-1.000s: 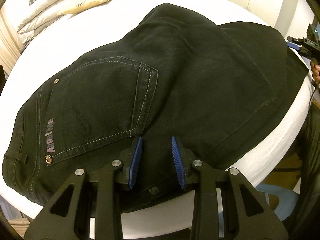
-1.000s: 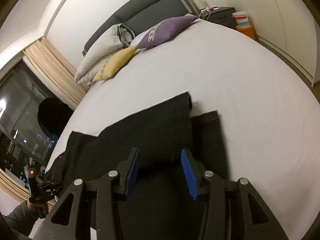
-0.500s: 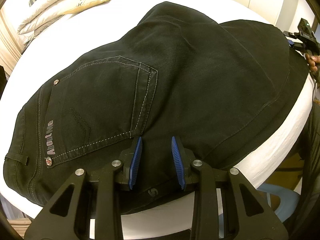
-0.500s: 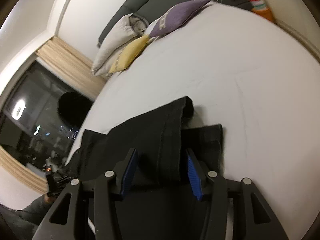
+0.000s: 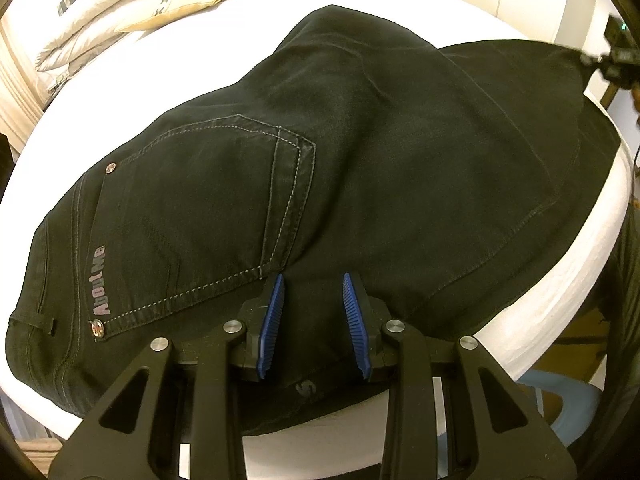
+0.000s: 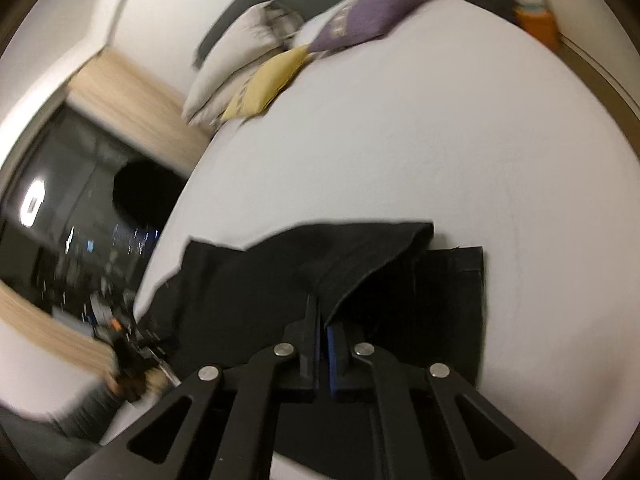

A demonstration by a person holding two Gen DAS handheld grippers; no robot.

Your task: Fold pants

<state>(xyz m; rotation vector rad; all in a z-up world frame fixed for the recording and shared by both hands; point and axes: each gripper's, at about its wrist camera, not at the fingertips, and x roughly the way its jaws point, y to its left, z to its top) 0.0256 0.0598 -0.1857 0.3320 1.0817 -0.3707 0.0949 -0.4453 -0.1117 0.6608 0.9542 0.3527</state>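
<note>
Black pants point(image 5: 360, 184) lie spread across the white bed point(image 6: 420, 152), back pocket point(image 5: 200, 216) up. Left claw point(image 5: 312, 320): jaws partly apart, hovering over the seat fabric near the bed edge; pads not pressing the cloth. Right claw point(image 6: 322, 320): jaws have just closed, pinching the upper leg's hem end and lifting it above the lower leg. Pillows point(image 6: 256, 76) sit by the headboard.

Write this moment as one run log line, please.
stage: first fold starting | right tongs: just closed on pants leg hem | left tongs: part open over seat, no grip visible | bed: pants mostly flat
</note>
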